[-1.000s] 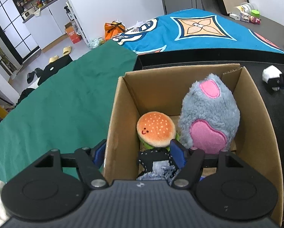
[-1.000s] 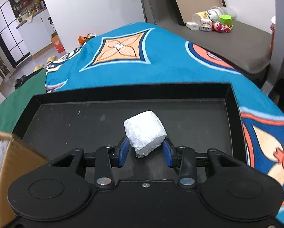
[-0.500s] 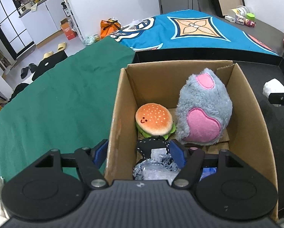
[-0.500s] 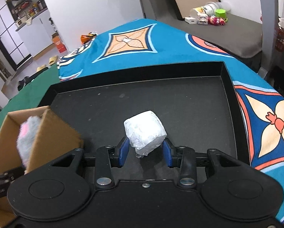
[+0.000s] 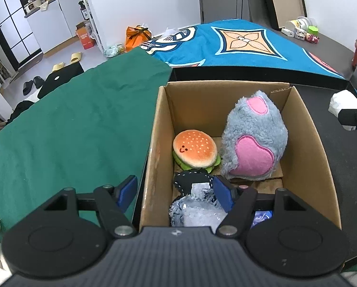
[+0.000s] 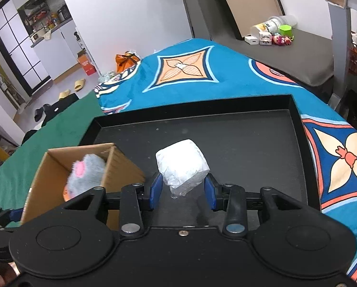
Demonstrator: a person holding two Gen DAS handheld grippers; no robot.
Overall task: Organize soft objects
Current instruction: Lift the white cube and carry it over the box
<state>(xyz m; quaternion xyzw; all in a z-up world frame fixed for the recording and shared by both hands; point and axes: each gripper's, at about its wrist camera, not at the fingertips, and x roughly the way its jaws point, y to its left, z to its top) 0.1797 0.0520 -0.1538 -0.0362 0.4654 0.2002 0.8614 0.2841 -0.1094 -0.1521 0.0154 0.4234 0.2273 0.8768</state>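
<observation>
Left wrist view: I am holding the left gripper [image 5: 175, 192] low over the near-left corner of the open cardboard box [image 5: 305, 129], jaws standing wide astride its left wall and gripping nothing. Inside are sitting a burger plush [image 5: 194, 148], a grey-and-pink plush [image 5: 255, 138] and a dark stitched pouch [image 5: 190, 179] with crinkly plastic beside it. The green cloth [image 5: 71, 129] is lying to the left.

Right wrist view: I am carrying a white wrapped bundle [image 6: 182, 165] in the right gripper [image 6: 182, 191], jaws narrowed and pressing on its lower sides. It is hanging above the black tray [image 6: 295, 110], which looks bare, with the box to the left. I judge I am mid-transfer; next I need to clear the box's right wall, then release over the free space behind the grey plush.
</observation>
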